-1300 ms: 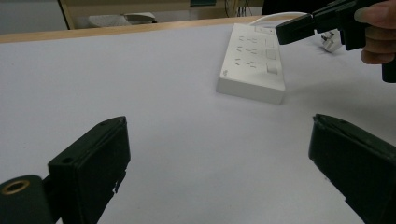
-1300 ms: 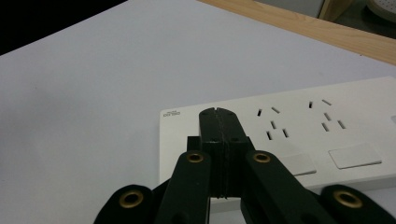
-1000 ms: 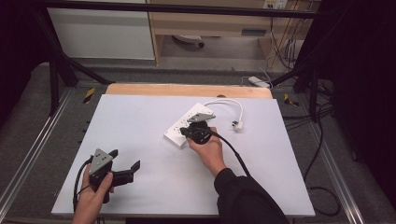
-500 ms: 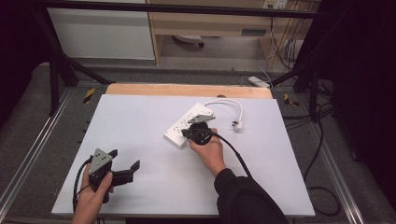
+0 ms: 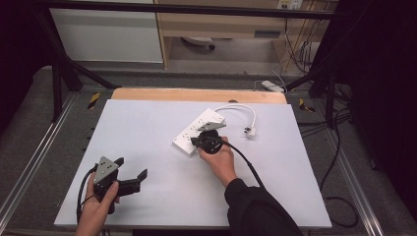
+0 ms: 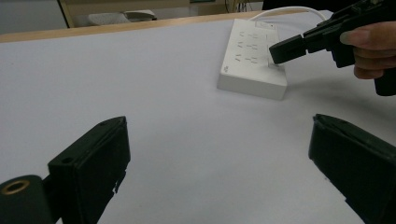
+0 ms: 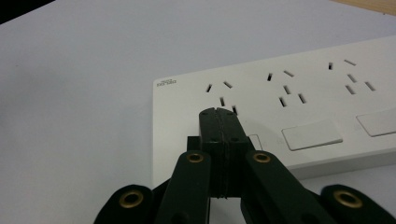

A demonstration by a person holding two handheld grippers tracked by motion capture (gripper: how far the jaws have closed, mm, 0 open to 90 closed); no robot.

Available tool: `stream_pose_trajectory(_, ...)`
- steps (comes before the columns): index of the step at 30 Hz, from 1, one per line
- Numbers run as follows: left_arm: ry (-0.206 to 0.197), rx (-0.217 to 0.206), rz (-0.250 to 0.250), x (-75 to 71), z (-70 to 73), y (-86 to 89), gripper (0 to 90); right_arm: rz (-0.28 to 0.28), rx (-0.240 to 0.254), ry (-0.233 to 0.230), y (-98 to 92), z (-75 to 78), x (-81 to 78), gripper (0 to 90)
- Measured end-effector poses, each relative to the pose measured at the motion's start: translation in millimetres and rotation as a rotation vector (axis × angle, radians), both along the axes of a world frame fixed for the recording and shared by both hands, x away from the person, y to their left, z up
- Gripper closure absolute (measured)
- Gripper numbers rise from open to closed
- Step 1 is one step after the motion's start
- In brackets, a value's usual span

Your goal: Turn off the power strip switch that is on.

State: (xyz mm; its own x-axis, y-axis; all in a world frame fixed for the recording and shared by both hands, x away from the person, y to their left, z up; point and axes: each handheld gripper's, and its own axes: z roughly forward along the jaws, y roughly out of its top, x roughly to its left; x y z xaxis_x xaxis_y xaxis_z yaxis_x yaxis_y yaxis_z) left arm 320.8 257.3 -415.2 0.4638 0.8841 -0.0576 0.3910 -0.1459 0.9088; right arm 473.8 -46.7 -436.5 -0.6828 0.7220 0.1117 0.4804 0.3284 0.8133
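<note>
A white power strip [image 5: 196, 130] lies slantwise on the white table top [image 5: 147, 128], its white cable [image 5: 243, 107] looping to a plug [image 5: 249, 131] at its right. My right gripper [image 5: 195, 142] is shut with nothing between its jaws. In the right gripper view its closed tips [image 7: 218, 114] sit over the near end of the power strip [image 7: 299, 98], just short of a socket and beside a rocker switch [image 7: 312, 134]. My left gripper [image 5: 132, 168] is held open low at the front left. The left gripper [image 6: 219, 126] faces the power strip [image 6: 252, 60] and the right gripper [image 6: 286, 49].
A wooden strip [image 5: 196, 94] borders the table's far edge. Metal rails [image 5: 29, 162] run along both sides. Black cables [image 5: 339, 196] and another power strip [image 5: 272, 86] lie on the floor at the right and behind. A shelf unit [image 5: 221, 24] stands at the back.
</note>
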Motion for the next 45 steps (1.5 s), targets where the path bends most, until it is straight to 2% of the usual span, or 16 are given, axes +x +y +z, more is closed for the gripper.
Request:
stream_pose_trajectory(15, 0.001, 0.001, -0.001, 0.1, 0.1, 0.4, 5.5, 0.006, -0.010, -0.005, 1.6, -2.3, -0.4, 90.0)
stream_pose_trajectory(45, 0.002, 0.003, -0.004, 0.0, 0.1, 0.5, 5.5, 0.003, 0.015, -0.003, 0.6, -4.6, 0.1, 90.0)
